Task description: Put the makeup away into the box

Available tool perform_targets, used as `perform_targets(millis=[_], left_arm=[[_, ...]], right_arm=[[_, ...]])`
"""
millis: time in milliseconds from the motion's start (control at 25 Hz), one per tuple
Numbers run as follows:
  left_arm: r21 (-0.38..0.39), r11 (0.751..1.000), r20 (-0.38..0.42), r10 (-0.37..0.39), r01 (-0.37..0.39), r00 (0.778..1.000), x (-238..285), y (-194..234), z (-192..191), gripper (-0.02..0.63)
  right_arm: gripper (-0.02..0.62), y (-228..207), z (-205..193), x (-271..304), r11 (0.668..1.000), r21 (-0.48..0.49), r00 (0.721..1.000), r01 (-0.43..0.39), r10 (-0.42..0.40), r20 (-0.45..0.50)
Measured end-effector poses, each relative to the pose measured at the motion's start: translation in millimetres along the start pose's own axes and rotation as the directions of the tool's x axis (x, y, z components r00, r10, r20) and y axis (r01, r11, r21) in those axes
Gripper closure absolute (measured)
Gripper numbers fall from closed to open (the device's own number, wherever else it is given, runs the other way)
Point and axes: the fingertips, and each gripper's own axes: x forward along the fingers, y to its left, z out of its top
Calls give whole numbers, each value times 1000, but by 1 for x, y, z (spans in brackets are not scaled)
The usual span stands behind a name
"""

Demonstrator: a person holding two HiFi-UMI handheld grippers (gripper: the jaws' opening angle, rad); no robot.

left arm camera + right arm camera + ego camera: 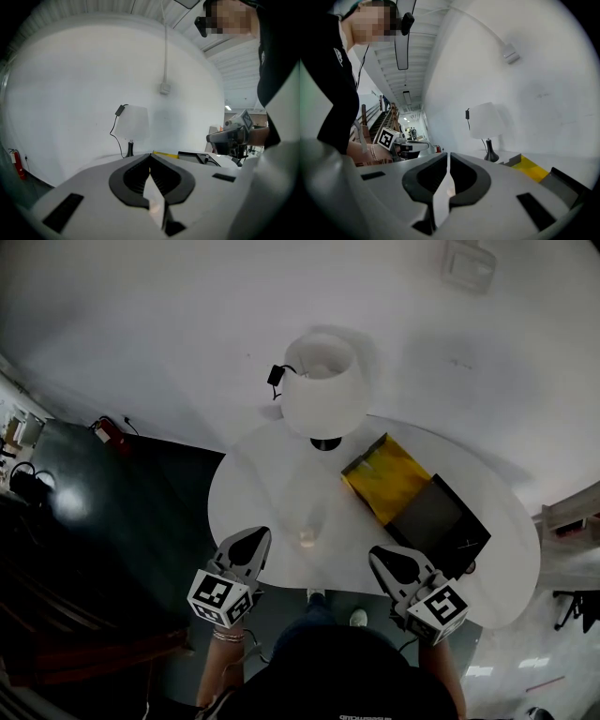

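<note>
A box with a yellow lining and a dark lid folded open lies at the right of the round white table. A small pale makeup item sits near the table's front edge, between my two grippers. My left gripper hovers at the front edge, left of the item, jaws together with nothing in them. My right gripper is just in front of the dark lid, also shut and empty. Both point across the table toward the wall.
A white lamp with a black foot and cord stands at the table's far side against the white wall. Dark floor lies to the left of the table. The person's legs and shoes show under the front edge.
</note>
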Motion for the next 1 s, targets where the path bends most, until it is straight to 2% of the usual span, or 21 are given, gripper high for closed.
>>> perform_targets(millis=[360, 520, 1000], left_arm=[[-51, 995, -2, -91, 91, 996, 10, 41, -14, 589], [-40, 994, -16, -102, 102, 995, 17, 58, -26, 589], [-104, 988, -109, -126, 115, 986, 29, 91, -80, 589]], right_arm=[[575, 2, -14, 57, 999, 46, 998, 2, 1, -68], [574, -3, -26, 78, 998, 58, 994, 29, -22, -106], [574, -14, -71, 137, 993, 89, 979, 82, -64, -193]])
